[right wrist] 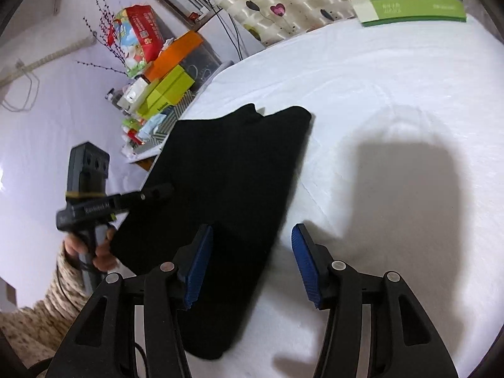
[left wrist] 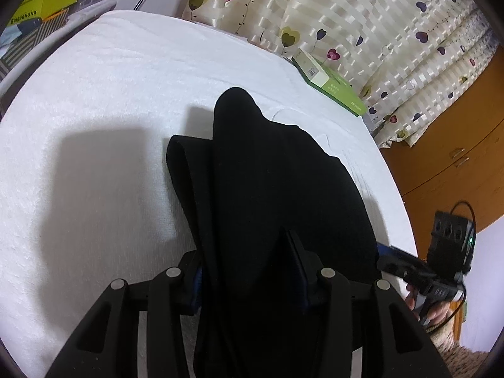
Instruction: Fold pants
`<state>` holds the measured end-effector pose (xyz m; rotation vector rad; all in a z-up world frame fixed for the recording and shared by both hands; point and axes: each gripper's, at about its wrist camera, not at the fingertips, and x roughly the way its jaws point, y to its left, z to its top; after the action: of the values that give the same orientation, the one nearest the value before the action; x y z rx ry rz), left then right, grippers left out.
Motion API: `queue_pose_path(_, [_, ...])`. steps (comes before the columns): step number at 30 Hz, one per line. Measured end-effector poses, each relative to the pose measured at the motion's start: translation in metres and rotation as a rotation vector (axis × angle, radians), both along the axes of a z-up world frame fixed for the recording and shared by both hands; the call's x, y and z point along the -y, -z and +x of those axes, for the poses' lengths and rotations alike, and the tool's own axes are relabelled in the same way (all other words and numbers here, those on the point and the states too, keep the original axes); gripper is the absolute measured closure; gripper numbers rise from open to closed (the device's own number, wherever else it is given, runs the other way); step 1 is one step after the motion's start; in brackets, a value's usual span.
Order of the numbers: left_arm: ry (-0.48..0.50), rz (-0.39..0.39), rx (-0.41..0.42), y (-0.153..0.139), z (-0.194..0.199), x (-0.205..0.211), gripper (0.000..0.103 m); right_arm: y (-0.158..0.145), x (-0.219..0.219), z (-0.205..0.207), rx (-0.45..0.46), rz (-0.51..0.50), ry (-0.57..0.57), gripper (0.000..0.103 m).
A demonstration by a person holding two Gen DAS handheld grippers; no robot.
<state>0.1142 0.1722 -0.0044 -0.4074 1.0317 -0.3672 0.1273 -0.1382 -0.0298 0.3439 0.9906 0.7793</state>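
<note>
Left gripper [left wrist: 249, 271]: nearest in its own view; black cloth fills the gap between its jaws and drapes over them, so it is clamped on the pants at a middling width.
Right gripper [right wrist: 250, 261]: jaws stand wide and hold nothing; the left blue pad [right wrist: 198, 267] lies over the near edge of the cloth, the right pad over bare sheet. No press on the fabric shows.
Pants [right wrist: 226, 182]: black, lying as a long band on the white bed sheet [right wrist: 393, 94], one end lifted at the left gripper, the far end flat with a small notch between two layers.
Step in hand: judged as mid-fold; the lengthwise halving looks done, and the held end is ready to be carried over.
Next move calls for: the right gripper to take the near edge beside the left one, so both corners travel level toward the far end; a one-sided lift would likely skew the fold.
Farther off: green box [right wrist: 412, 8] at the sheet's far edge, against the heart-print curtain [left wrist: 362, 15].
</note>
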Motion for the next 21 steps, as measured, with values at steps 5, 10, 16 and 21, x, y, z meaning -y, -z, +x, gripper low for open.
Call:
queue_pose_path(5, [0.006,0.003,0.011,0.0,-0.001,0.0,0.055,0.003,-0.007,0.01,-0.045,0.06,-0.018,0.049])
queue_pose_path(10, [0.007,-0.01,0.024,0.002,-0.001,-0.001,0.055,0.006,-0.006,0.011,-0.095,0.121,-0.019,0.048])
queue_pose_path(16, [0.004,-0.018,0.038,0.003,-0.002,-0.001,0.055,0.007,-0.001,-0.002,-0.097,0.109,-0.06,0.049])
queue_pose_path(21, [0.011,-0.022,0.042,0.003,-0.001,-0.002,0.055,0.007,-0.014,0.012,-0.117,0.12,-0.073,0.049])
